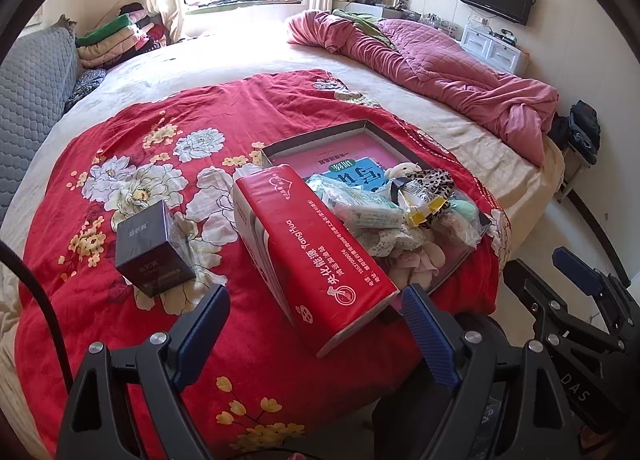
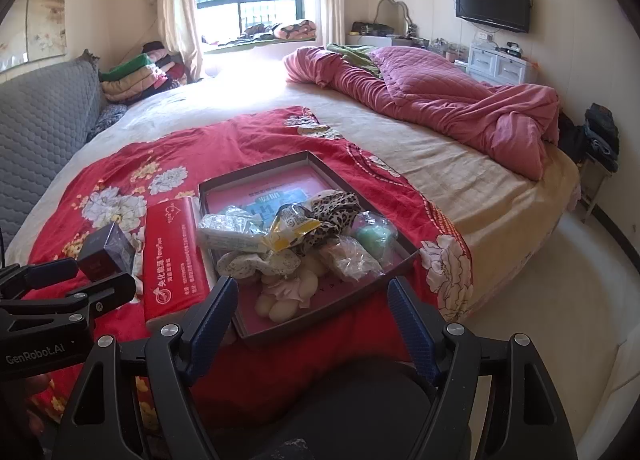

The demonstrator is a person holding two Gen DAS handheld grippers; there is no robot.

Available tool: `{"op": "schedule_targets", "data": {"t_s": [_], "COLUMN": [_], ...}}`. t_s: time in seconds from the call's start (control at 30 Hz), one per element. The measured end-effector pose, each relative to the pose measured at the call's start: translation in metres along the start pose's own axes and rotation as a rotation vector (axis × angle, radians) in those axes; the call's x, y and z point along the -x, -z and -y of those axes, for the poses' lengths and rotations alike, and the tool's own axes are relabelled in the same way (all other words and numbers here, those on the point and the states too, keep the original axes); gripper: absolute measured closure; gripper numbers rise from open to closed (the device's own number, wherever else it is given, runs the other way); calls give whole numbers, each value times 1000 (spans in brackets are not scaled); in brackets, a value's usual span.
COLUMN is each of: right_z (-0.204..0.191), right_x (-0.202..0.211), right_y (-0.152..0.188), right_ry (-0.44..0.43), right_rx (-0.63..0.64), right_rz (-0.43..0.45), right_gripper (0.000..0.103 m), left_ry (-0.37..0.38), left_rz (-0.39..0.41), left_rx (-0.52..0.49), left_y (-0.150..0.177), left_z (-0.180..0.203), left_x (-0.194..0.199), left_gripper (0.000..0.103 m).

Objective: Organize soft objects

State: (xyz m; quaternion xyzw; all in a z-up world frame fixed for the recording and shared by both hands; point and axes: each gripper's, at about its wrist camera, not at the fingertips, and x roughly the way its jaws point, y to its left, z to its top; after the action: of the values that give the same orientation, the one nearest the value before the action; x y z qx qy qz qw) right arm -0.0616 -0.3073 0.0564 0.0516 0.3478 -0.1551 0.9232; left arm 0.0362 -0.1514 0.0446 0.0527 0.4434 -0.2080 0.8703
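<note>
- Two grippers gape wide and empty: left gripper, right gripper.
- Shallow dark cardboard tray of soft items lies just ahead of the right gripper, the nearer one.

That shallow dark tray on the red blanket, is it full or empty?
Partly full. The tray holds a heap of soft items at its near end, including a leopard-print cloth; its far end shows bare pink lining.

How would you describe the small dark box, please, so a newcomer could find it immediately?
Start at the red floral blanket on the bed. Left of the long red carton that leans on the shallow tray stands a small dark box, the only near-black cube, alone outside the tray.
</note>
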Motion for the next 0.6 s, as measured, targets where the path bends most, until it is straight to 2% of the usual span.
{"op": "schedule_targets", "data": {"t_s": [0.6], "right_z": [5], "right_x": [-5], "right_y": [3], "right_ry": [-2], "right_rx": [-17], "right_rz": [-10], "right_gripper": [25], "left_ry": [-34], "left_rz": [-30], "left_rx": [-10], "left_y": [4], "left_z": [4], "left_x": [-11], "left_gripper": [16]}}
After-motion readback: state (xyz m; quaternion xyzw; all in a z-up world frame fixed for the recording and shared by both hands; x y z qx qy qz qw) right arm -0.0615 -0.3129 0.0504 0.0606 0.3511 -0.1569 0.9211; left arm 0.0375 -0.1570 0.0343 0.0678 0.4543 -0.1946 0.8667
